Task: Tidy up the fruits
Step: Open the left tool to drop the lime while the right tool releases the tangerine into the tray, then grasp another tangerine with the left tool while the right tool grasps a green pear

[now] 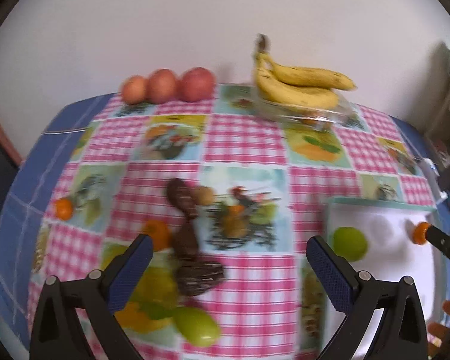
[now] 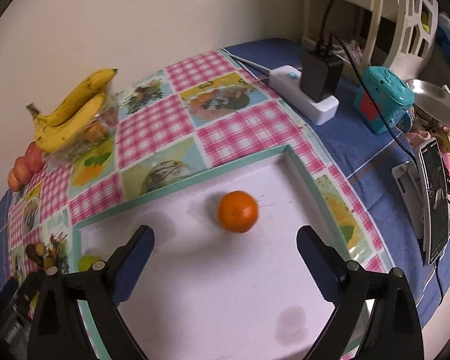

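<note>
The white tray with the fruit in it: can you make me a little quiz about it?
1. True or false: the orange lies inside the white tray.
2. How many red apples sit in a row by the wall? A) two B) three C) five
3. Fill in: the right gripper is ____, holding nothing.

Key: 1 true. 2 B. 3 open.

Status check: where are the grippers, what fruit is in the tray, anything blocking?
Left gripper open, empty, over cloth. Right gripper open, empty, over tray. Orange, green fruit in tray. Nothing blocking.
</note>
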{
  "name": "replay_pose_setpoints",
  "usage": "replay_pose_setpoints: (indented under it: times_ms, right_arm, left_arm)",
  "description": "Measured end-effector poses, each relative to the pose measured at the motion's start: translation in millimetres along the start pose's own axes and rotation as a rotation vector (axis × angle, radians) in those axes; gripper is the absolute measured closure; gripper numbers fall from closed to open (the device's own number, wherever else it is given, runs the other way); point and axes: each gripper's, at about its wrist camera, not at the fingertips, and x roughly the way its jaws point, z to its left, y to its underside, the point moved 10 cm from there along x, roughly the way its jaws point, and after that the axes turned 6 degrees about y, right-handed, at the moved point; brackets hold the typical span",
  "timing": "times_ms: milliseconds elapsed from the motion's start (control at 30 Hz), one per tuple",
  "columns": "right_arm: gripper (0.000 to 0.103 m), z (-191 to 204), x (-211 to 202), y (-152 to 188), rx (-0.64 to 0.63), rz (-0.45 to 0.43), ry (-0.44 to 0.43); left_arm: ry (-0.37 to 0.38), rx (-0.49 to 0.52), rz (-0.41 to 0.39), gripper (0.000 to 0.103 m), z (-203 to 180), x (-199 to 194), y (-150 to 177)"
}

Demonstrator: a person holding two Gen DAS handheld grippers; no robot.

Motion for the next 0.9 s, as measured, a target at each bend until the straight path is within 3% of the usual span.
replay_pose_setpoints:
  times_ms: [167,267,400,533,733,900]
  right_arm:
    - [0.007,30.3,-8.3,13.1,-0.059,-0.031,-0.050]
    - [0.007,51.7,-14.4,19.5,-0.091,-0.061,-0.089]
    - [0.007,81.7,-18.9,34.2,-0.137,-0.063,-0.117]
    - [0.007,117.8,-21.0,58.5,-0.210,-0.021,-0.153]
    - [0.007,182.8,-31.5,88.9,-0.292,0.040,-0.271]
    - [0.007,224.5,-40.8,105.0,-0.364,0.034,-0.301]
  left_arm:
    - [-0.199,-0.032,0.025,0.000,53.3,-10.6,7.2]
    - [-0.260,-0.077,0.070,0.000,83.7,-10.9,16.1]
    - [-0.224,-0.177,0.097,0.000,113.4,-11.7,22.3]
    - [-0.220,-0.200,0.075,0.000,139.4,-18.4,20.7]
    - [-0.205,-0.220,-0.023,0.000,179.4,-29.5,17.0]
    - [-0.119,-0.302,-0.015,0.000,200.5,-26.8,23.1]
